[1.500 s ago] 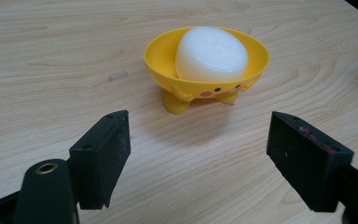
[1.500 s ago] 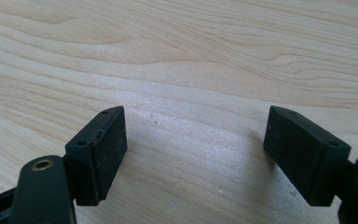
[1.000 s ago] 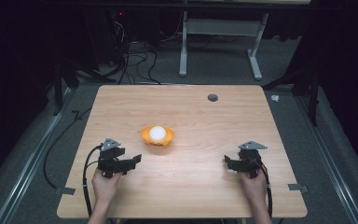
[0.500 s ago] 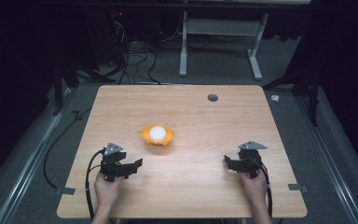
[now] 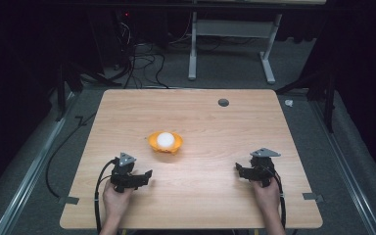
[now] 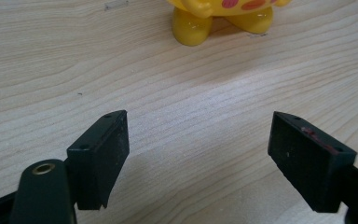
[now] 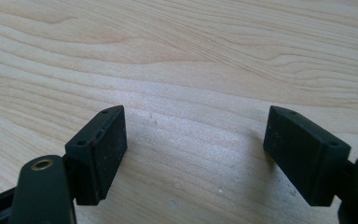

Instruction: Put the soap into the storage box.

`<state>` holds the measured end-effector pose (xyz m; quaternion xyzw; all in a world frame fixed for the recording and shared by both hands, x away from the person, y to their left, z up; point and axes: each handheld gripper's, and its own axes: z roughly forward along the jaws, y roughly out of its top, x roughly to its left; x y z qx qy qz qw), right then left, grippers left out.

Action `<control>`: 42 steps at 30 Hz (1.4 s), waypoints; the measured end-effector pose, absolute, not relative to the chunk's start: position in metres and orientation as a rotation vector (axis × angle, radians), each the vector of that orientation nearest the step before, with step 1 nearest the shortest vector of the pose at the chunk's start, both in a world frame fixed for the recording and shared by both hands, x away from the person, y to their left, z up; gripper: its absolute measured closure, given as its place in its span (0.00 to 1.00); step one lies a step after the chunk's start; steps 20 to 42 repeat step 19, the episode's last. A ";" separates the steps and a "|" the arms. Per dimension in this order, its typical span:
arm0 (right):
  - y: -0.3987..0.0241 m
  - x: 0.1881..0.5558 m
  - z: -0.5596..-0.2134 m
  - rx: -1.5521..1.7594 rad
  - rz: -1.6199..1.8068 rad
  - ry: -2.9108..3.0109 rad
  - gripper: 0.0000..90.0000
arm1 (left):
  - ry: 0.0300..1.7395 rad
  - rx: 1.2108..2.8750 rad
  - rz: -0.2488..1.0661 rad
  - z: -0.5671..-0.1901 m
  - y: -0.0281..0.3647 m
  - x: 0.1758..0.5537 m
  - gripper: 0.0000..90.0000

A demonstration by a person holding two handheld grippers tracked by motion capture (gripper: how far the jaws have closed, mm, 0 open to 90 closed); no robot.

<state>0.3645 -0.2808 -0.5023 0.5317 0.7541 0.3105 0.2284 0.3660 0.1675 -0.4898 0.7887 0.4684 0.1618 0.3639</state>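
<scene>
Both tools open, empty, near desk (image 5: pixel 127 112) front edge: left tool (image 5: pixel 146 177), right tool (image 5: pixel 238 170); bare wood between. Orange bowl (image 5: pixel 165 142) mid-desk, white ball (image 5: pixel 165 139) inside, round, no clear axis

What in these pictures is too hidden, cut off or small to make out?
- Yellow toy, left gripper view: top edge cuts it off above the feet.
- White ball in the toy, high view: too small to identify.
- Dark spot on the table, high view: hole or sticker, too small to tell.
- Room beyond the table, high view: too dark.
</scene>
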 end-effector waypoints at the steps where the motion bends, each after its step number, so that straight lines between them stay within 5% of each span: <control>1: -0.281 0.365 -0.502 1.464 0.855 2.076 0.25 | 1.211 2.024 0.409 -0.491 0.167 0.365 0.24; 42: -0.280 0.365 -0.502 1.470 0.856 2.070 0.25 | 1.171 2.066 0.488 -0.508 0.157 0.366 0.19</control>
